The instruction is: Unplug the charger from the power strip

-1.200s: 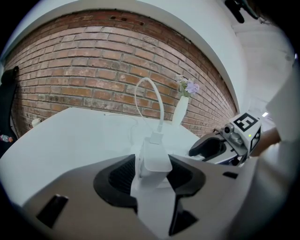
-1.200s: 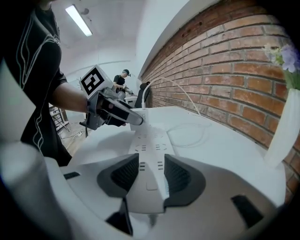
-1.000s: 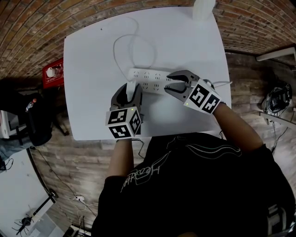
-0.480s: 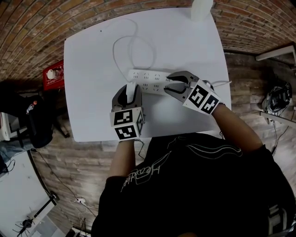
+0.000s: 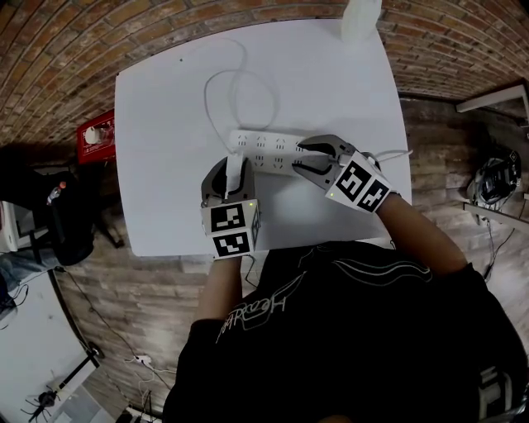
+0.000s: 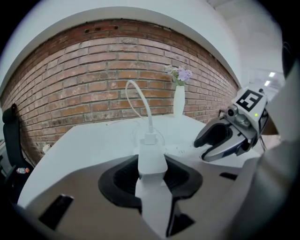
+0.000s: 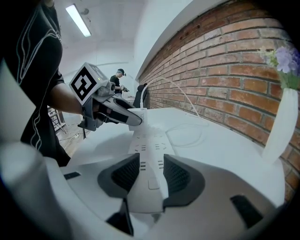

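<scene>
The white power strip (image 5: 264, 147) lies across the white table (image 5: 165, 124). The white charger (image 5: 236, 168) stands at the strip's left end, and its cable (image 5: 216, 83) loops away over the table. My left gripper (image 5: 233, 161) has just been closing and is shut on the charger (image 6: 151, 157), which fills the gap between the dark pads. Whether the prongs still sit in the socket, I cannot tell. My right gripper (image 5: 299, 155) is shut on the strip's right end, with the strip (image 7: 149, 154) running out between its pads toward the charger (image 7: 139, 115).
A white vase (image 5: 362, 16) with purple flowers stands at the table's far edge, by the brick wall. The strip's own cord (image 5: 395, 152) leaves over the right edge. A red box (image 5: 95, 130) sits on the floor at the left. A person stands far off in the right gripper view.
The left gripper has rolled, so its marker cube now faces the head camera squarely, and its jaws have drawn in on the charger. The right gripper and the strip have stayed put.
</scene>
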A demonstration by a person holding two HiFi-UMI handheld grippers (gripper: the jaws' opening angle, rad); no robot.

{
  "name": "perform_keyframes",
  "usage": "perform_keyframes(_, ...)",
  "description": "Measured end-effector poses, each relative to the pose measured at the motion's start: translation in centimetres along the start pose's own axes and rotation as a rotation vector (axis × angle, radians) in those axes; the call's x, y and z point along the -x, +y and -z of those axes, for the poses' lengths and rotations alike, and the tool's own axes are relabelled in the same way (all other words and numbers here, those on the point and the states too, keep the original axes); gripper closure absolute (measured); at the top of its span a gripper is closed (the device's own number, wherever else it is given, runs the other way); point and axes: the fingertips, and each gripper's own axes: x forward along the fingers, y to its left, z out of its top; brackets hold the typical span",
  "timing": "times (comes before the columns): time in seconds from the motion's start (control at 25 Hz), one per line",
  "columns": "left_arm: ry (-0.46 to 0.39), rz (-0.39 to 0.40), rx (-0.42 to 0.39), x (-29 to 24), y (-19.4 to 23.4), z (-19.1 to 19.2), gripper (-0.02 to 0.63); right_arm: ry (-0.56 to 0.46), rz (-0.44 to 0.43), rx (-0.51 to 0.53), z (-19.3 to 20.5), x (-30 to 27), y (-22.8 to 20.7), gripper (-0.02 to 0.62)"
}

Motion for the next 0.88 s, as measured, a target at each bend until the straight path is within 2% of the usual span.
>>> perform_keyframes(0.12,0.006,0.027,0.058,-0.18,0.17,0.14,0.471,0.010,-0.015,-0.004,0.07,-0.06,-0.03,0.456)
perform_keyframes(0.28,0.010,0.064,0.222,-0.15,0.57,0.35,0.463,0.002,-0.016,0.011,0.06,-0.09,0.16,0.459)
perform_keyframes(0.36,0.005,0.042,0.186,-0.09,0.68,0.23,0.465,0.001,-0.015,0.015,-0.01,-0.11,0.14,0.459)
perform_keyframes(0.52,-0.007,-0.012,0.013,0.12,0.39,-0.07,0.472,0.000,-0.023,0.006,-0.02,-0.23,0.18,0.459)
perform_keyframes(0.6,-0.012,-0.018,-0.012,0.13,0.26,-0.12,0.472,0.000,-0.023,0.003,0.01,-0.24,0.16,0.459)
perform_keyframes(0.68,-0.013,-0.010,-0.004,0.14,0.20,-0.07,0.472,0.001,-0.024,0.004,0.04,-0.21,0.17,0.459)
perform_keyframes(0.76,-0.010,0.017,0.055,0.08,0.34,0.06,0.471,0.004,-0.026,0.007,0.04,-0.20,0.16,0.459)
perform_keyframes(0.88,-0.008,0.072,0.204,0.01,0.84,0.18,0.467,0.007,-0.026,0.015,-0.05,-0.26,0.19,0.459)
